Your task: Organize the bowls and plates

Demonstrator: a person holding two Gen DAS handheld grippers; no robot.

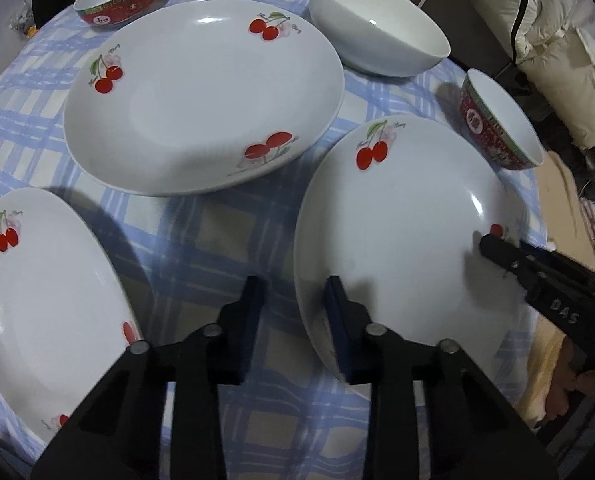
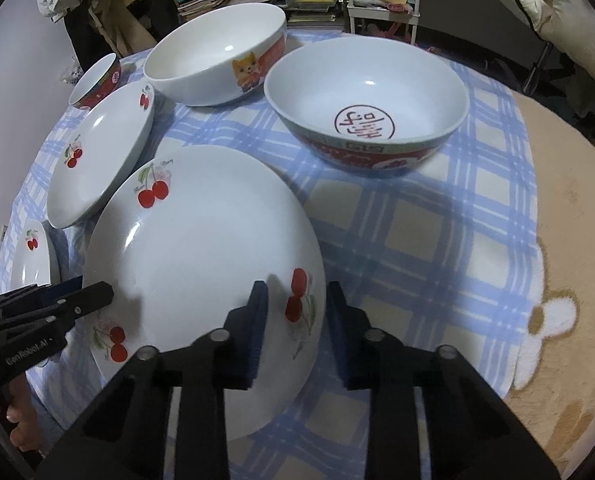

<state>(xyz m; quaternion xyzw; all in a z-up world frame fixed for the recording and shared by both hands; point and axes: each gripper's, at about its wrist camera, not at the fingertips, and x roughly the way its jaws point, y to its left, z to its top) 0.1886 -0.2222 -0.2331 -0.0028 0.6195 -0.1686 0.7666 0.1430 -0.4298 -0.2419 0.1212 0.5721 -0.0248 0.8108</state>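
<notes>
**A:** How will the near plate (image 2: 201, 264) handle?

**B:** Glazed china, I'd judge — stiff, slick, fairly heavy, and it would chip if knocked. It lies face up on the checked cloth (image 2: 417, 240), nearest both tools. Take it at the rim; the smooth middle gives nothing to pinch.

**A:** And the grippers?

**B:** The right gripper (image 2: 293, 320) is spread, its fingers either side of the plate's near right rim, not pinching. The left gripper (image 1: 293, 312) is spread too, astride the left rim.

**A:** Which way does it point?

**B:** It's round, so no real long axis — hollow side up, one cherry print toward the far edge.

**A:** Farther off?

**B:** A second plate (image 1: 201, 96) past it on the left, a third (image 1: 45, 308) at the left edge. Beyond, a red bowl (image 2: 369, 108) on the right, a white bowl (image 2: 217, 56), and a small red bowl (image 2: 97, 80) far left.
</notes>
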